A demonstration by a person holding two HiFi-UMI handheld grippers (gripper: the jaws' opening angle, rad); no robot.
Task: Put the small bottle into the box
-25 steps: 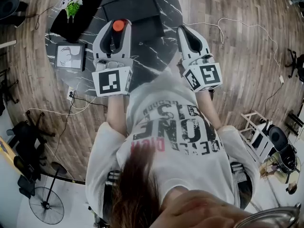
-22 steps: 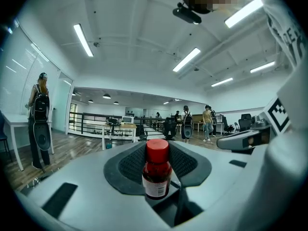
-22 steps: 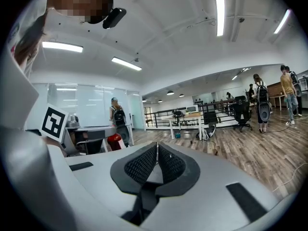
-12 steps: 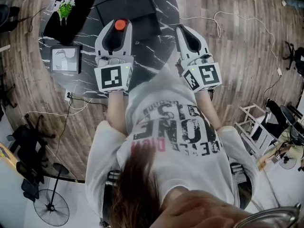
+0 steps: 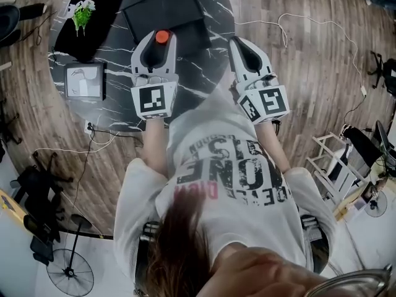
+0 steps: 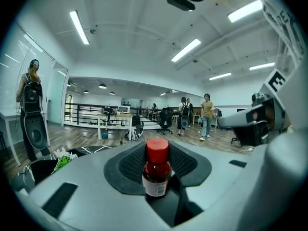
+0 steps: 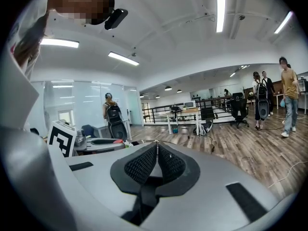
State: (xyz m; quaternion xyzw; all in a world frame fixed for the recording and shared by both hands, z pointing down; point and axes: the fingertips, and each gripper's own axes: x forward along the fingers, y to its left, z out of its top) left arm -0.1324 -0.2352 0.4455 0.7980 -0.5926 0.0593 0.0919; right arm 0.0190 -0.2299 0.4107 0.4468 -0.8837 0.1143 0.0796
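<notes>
Well, fingers of the left gripper hold the bottle upright by the near edge of the box: dark red, red cap, pale label. The right gripper has its fingers pressed together, empty.

Readable upside down on the white T-shirt in the head view: big dark letters "ONE", with the smaller rows around them and a pink row too warped to spell out. In the left gripper view, a black letter "E" on white cloth at the right edge. Print too tiny to read on the white label of the small bottle. Only black-and-white square codes on the left marker cube and the right marker cube
</notes>
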